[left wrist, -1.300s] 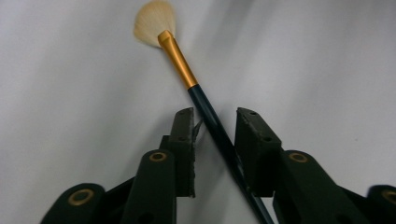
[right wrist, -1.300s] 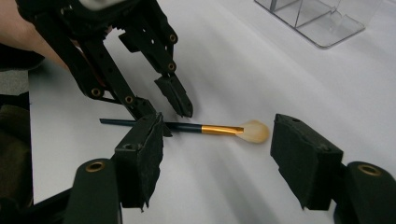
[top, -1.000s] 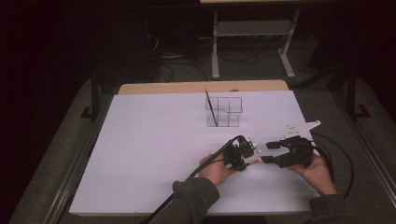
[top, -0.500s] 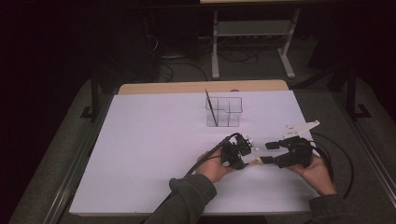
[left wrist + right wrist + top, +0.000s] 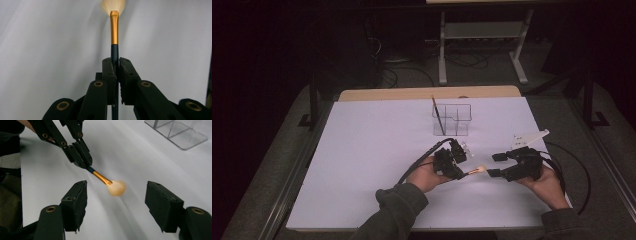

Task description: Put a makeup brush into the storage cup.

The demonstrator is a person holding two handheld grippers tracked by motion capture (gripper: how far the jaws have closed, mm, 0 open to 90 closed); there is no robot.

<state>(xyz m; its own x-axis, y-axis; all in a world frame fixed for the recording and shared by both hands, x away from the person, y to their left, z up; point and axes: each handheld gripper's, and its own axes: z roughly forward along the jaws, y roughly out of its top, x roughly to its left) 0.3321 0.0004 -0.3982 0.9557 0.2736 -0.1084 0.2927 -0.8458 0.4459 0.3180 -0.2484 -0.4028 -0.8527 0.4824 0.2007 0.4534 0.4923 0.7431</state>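
Note:
A makeup brush with a dark handle, gold ferrule and pale bristles sticks out of my left gripper, whose jaws are shut on the handle. In the high view the left gripper holds the brush just above the white table, bristles pointing right. My right gripper faces it, open. In the right gripper view the brush head hangs between and just beyond the two open fingers, touching neither. A clear plastic organizer at the table's middle back holds a thin dark brush leaning upright.
The white sheet covers the table, with a wooden strip along its back edge. Black cables trail from both grippers. A corner of the organizer is in the right gripper view. A metal stand rises behind the table.
The left gripper has carried the brush slightly toward the right gripper. The right gripper has held its place with its jaws apart.

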